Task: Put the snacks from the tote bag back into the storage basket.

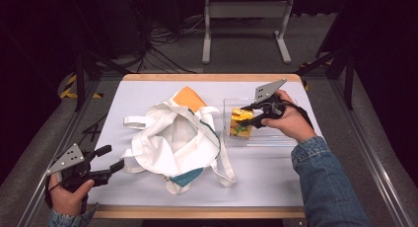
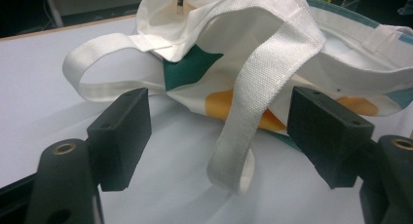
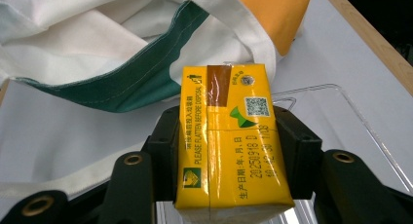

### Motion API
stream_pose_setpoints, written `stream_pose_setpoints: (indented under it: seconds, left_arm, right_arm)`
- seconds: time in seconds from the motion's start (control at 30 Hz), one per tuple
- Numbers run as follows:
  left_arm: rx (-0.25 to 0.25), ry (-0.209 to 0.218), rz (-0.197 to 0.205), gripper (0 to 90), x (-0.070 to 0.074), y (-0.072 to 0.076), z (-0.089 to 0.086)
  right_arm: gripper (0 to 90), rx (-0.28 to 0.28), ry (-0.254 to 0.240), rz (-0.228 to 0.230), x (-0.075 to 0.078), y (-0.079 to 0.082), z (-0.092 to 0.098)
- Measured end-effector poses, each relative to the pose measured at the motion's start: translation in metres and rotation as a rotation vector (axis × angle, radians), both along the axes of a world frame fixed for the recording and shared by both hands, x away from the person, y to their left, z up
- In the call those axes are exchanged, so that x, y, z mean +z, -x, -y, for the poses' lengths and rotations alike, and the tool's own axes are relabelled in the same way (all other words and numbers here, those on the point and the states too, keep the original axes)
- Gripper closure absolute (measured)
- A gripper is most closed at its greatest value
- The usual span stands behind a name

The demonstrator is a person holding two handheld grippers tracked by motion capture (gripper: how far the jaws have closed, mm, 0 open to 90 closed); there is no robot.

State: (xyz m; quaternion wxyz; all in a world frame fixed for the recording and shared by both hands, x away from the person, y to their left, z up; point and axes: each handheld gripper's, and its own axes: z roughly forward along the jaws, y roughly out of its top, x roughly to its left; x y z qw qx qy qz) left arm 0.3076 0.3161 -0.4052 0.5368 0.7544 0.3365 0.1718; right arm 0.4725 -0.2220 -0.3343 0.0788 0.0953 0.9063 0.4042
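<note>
Right gripper (image 1: 250, 116) clamped on yellow carton (image 3: 229, 136), over clear tray (image 1: 276, 138) at right | tote bag (image 1: 172, 138) lies left of carton, mouth up | left gripper (image 1: 112, 158) jaws apart, near-left, bag strap (image 2: 253, 107) between them, unpinched

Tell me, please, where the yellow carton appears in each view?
High view: carton right of centre, over the clear tray, in the right gripper.
Left gripper view: yellow sliver at top edge, likely it.
Right gripper view: carton centre, between the jaws.
Shared landmark: tote bag.
</note>
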Motion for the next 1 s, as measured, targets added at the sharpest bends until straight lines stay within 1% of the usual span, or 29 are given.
stream_pose_setpoints:
  seconds: [0.1,0.17,0.23,0.33,0.4,0.53,0.73,0.83,1.0]
  left_arm:
    - [-0.001,-0.003,0.002,25.2,0.000,0.000,0.000]
    - [0.001,-0.004,0.001,25.2,0.000,0.000,0.000]
    - [0.002,-0.002,-0.001,25.3,0.000,0.000,0.000]
    - [0.002,-0.002,-0.001,25.3,0.000,0.000,0.000]
    - [0.003,-0.003,-0.001,25.2,0.000,0.000,0.000]
    - [0.002,-0.001,-0.001,25.3,0.000,0.000,0.000]
    - [0.004,-0.003,-0.002,25.3,0.000,0.000,0.000]
    - [0.003,-0.003,-0.002,25.3,0.000,0.000,0.000]
    - [0.002,-0.005,-0.003,25.3,0.000,0.000,0.000]
  right_arm:
    - [51.7,0.011,0.008,0.008,-0.001,0.000,-0.001]
    - [51.7,0.021,0.019,-0.002,-0.003,0.001,-0.003]
    - [51.7,0.035,0.023,0.002,-0.004,0.002,-0.004]
    - [51.7,0.058,0.028,-0.012,-0.006,0.003,-0.006]
    - [51.7,0.070,0.036,-0.007,-0.006,0.004,-0.007]
    - [51.7,0.081,0.046,0.002,-0.009,0.003,-0.009]
    - [51.6,0.088,0.074,-0.018,-0.016,0.001,-0.009]
    - [51.5,0.088,0.070,-0.022,-0.019,0.000,-0.008]
    - [51.2,0.067,0.038,-0.036,-0.024,-0.002,-0.001]
